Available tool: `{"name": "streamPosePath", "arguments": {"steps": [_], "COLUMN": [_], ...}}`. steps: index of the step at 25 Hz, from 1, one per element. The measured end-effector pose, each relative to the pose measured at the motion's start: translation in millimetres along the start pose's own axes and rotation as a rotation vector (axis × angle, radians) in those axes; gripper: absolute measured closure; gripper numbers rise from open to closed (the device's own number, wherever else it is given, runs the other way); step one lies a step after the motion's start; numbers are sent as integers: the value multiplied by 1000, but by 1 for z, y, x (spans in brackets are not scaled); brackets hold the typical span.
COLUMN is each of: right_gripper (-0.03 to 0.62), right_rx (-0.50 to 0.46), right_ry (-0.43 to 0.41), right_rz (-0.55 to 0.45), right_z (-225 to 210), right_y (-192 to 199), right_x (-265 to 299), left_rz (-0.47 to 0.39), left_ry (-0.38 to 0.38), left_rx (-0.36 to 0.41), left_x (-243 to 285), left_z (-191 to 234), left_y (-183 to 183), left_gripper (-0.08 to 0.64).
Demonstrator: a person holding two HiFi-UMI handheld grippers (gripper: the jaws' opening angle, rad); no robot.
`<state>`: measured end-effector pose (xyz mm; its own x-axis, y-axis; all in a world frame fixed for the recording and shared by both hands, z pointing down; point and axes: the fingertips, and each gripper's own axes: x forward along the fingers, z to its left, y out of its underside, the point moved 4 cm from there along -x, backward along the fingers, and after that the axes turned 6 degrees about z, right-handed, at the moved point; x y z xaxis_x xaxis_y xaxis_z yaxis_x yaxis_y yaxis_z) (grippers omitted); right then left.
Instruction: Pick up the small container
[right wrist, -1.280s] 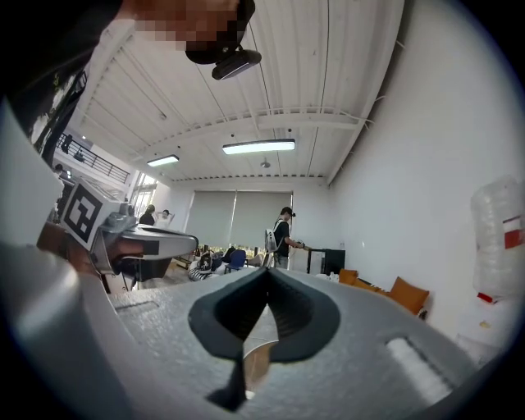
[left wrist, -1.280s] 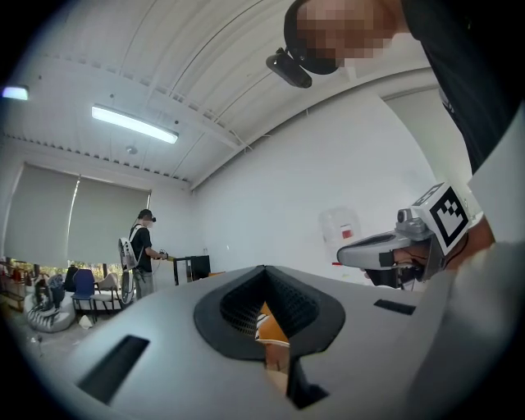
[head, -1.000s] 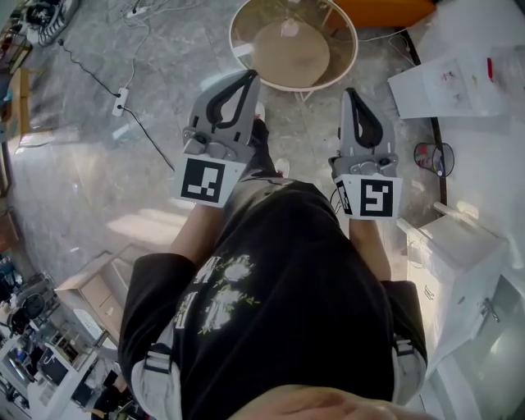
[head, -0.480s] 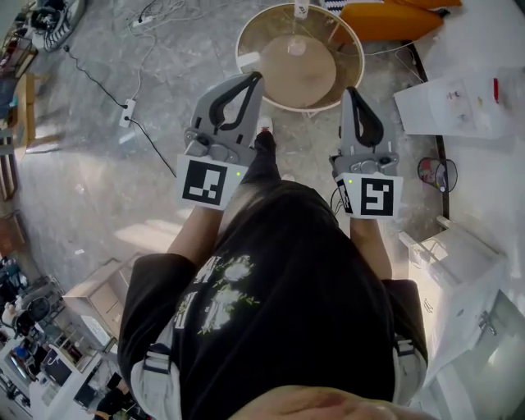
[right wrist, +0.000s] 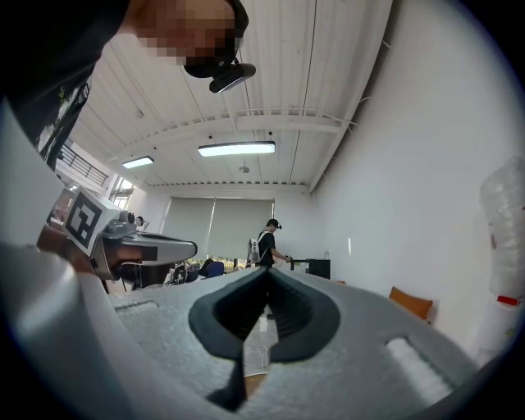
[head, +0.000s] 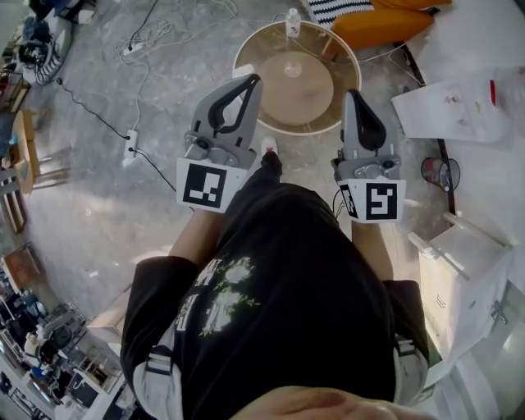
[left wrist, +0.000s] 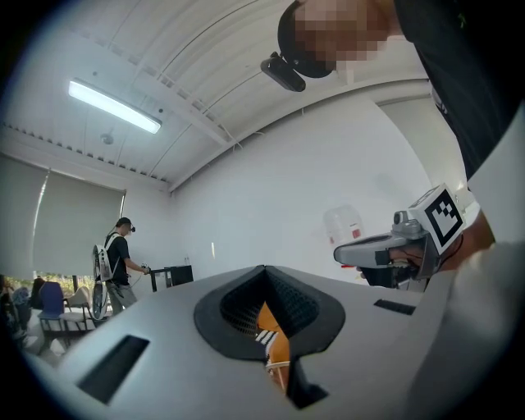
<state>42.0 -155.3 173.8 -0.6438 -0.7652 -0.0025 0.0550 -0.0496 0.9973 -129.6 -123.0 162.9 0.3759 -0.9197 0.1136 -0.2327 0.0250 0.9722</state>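
Observation:
A round glass-topped table [head: 246, 107] with a tan base stands on the floor just ahead of me. At its far rim stands a small clear container [head: 293, 20]. My left gripper [head: 250, 82] reaches over the table's near left edge, jaws shut and empty. My right gripper [head: 353, 97] is at the near right edge, also shut with nothing in it. Both point level, well short of the container. Each gripper view looks along shut jaws into the room: the left gripper [right wrist: 131, 242] shows in the right gripper view, the right gripper [left wrist: 406, 246] in the left one.
A white table [head: 459, 94] with papers lies to the right, an orange seat [head: 381, 20] beyond the round table. A white cabinet [head: 459, 271] stands at my right. A power strip with cables [head: 131, 143] lies on the floor at left. Another person [right wrist: 267, 244] stands far off.
The round table has come nearer and lower in the head view as I walk toward it. Both grippers stay shut and side by side, now over its near edge.

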Motion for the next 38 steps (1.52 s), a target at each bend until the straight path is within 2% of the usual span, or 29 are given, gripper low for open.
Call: {"name": "streamPosePath", "arguments": {"steps": [5, 11, 17, 20, 24, 25, 26, 30, 38], "right_gripper": [597, 595, 595, 594, 579, 486, 479, 479, 479], "right_rx": [-35, -54, -74, -80, -86, -80, -77, -93, -82], "right_ry": [20, 68, 91, 75, 26, 3, -19, -87, -214], "right_rz": [-20, -6, 12, 4, -15, -22, -23, -21, 4], "right_z": [3, -3, -16, -22, -29, -31, -35, -50, -78], "right_y": [-4, 9, 21, 23, 23, 22, 22, 18, 36], "right_x": [62, 109, 132, 142, 156, 159, 162, 170, 182], "left_rz": [-1, -23, -45, -50, -21, -23, -27, -21, 36], "left_ry": [43, 107, 148, 148, 108, 90, 72, 21, -67], "left_rx": [36, 35, -31, -12, -16, -21, -24, -12, -52], "left_x": [35, 75, 109, 120, 129, 130, 131, 140, 165], "left_z": [58, 103, 124, 125, 126, 125, 124, 114, 93], "left_y": [12, 32, 43, 43, 47, 46, 43, 37, 53], "left_gripper": [549, 548, 549, 549, 549, 548, 549, 548, 549]}}
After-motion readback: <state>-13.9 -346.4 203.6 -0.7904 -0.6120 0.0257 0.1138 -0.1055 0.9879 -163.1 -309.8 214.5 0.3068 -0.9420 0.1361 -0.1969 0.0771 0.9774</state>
